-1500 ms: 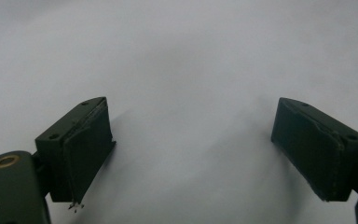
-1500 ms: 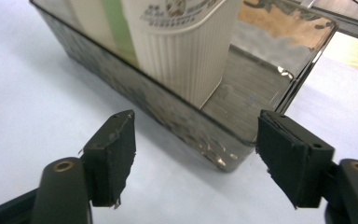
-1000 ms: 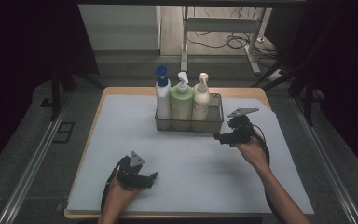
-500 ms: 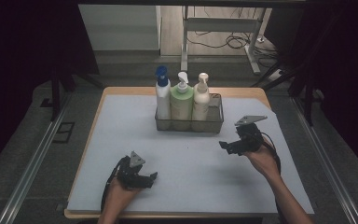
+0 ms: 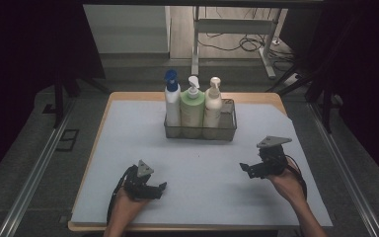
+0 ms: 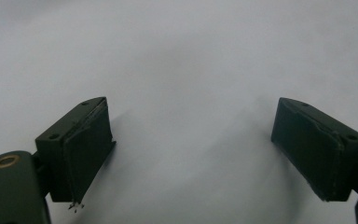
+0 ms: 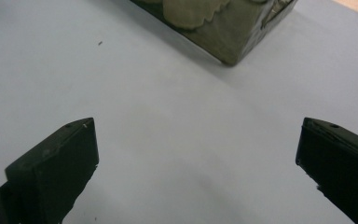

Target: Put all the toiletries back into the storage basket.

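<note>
Withdrawn from the wire basket [image 5: 200, 132] holding three bottles [image 5: 193, 102], right gripper [image 5: 249, 169] fingers apart, just opened, empty; left gripper [image 5: 159, 187] likewise apart.

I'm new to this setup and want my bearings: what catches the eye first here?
Three pump bottles, blue-capped, green and cream, stand in a row in a wire basket at the far middle of the pale mat. Nearer, the left gripper and right gripper sit open over bare mat, holding nothing.
</note>
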Demonstrator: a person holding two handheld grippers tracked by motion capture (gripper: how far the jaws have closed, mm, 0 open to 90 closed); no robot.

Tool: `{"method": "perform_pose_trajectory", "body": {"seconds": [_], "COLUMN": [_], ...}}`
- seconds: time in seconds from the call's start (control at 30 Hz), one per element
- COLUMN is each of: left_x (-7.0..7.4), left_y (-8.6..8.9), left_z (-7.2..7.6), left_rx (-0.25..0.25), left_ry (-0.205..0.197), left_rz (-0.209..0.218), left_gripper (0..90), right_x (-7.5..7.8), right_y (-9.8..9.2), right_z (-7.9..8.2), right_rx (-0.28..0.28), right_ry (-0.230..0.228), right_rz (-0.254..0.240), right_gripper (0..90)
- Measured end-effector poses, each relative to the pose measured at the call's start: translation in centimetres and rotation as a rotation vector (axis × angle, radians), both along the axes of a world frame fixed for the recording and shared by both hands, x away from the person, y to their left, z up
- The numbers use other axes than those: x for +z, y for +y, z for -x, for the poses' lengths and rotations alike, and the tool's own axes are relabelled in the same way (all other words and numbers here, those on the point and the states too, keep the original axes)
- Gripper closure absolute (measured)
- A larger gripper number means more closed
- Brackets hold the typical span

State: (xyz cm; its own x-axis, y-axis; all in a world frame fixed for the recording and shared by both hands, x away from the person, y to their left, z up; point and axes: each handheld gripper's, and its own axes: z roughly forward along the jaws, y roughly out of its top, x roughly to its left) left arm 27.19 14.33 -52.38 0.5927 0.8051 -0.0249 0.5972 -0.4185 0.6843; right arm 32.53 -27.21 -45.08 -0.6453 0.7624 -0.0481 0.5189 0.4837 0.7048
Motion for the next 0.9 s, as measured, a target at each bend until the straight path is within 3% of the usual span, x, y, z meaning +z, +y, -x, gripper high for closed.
{"method": "perform_pose_trajectory", "body": {"seconds": [0.37,0.67,0.7,0.9], "left_x": [0.0,0.0,0.0,0.0], "left_y": [0.0,0.0,0.0,0.0], "left_z": [0.0,0.0,0.0,0.0], "left_rx": [0.0,0.0,0.0,-0.001], "left_ry": [-0.002,-0.002,-0.002,-0.001], "left_rz": [-0.001,-0.001,-0.002,-0.003], "left_gripper": [12.1,12.1,12.0,12.0], "right_x": [-3.7,-6.9,-7.0,-7.1], "right_y": [-1.7,-1.9,-2.0,-2.0], "right_z": [1.8,2.6,2.8,3.0], "right_rx": [-0.035,-0.037,-0.037,-0.042], "right_ry": [0.032,0.071,0.052,0.051], "right_rz": [-0.018,-0.008,-0.019,-0.022], "right_gripper": [0.0,0.0,0.0,0.0]}}
